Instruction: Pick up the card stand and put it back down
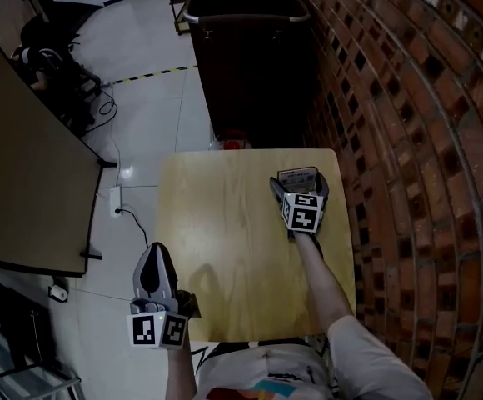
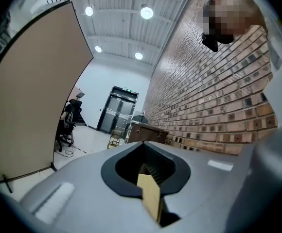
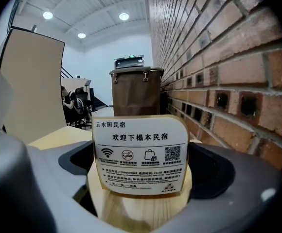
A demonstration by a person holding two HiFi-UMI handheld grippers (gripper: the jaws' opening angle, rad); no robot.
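Btwn R tool's (image 1: 299, 184) jaws, over the worktop (image 1: 225, 240), card stand (image 3: 140, 154) sits clamped by its wood base; L tool's (image 1: 154, 250) jaws together.

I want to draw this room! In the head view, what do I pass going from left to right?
First the tan partition board → left hand-held gripper → right hand-held gripper, closed on the card stand → brick wall.

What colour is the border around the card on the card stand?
Gold; the card stand shows best in the right gripper view.
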